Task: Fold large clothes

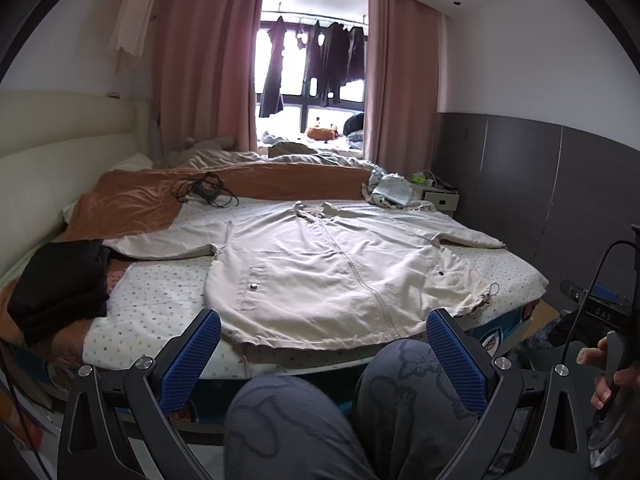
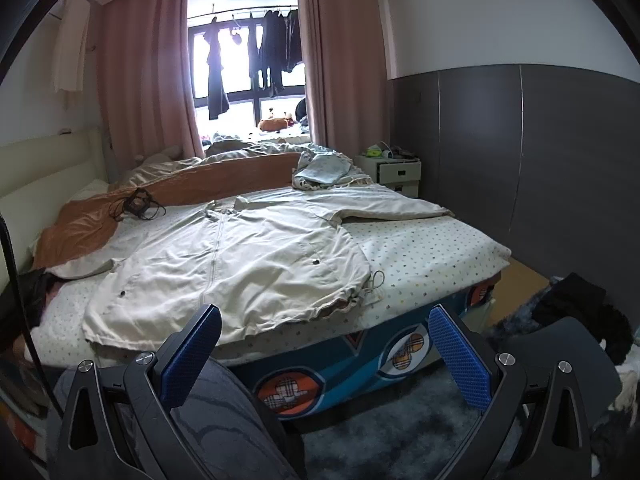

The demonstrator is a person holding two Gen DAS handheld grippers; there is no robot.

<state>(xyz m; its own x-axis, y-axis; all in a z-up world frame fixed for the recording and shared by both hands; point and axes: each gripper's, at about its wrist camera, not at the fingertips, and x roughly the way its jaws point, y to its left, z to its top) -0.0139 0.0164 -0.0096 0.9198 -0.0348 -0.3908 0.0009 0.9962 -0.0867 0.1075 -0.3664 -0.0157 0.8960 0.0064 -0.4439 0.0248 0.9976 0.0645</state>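
Note:
A large cream zip-front coat (image 1: pixel 320 264) lies spread flat, front up, on the bed, both sleeves stretched out sideways and its hem toward me. In the right wrist view the same coat (image 2: pixel 240 256) sits left of centre. My left gripper (image 1: pixel 324 322) hangs open near the bed's front edge, just short of the hem, with nothing between its blue pads. My right gripper (image 2: pixel 325 318) is also open and empty, held off the bed's front right corner, to the right of the hem and its drawstring (image 2: pixel 374 284).
A folded black garment (image 1: pixel 64 284) rests on the bed's left side. A tangle of black cable (image 1: pixel 206 190) and crumpled light clothes (image 1: pixel 390 192) lie beyond the coat. The person's knees (image 1: pixel 296 420) are below the left gripper. Dark clothes (image 2: pixel 576 312) are heaped on the floor at right.

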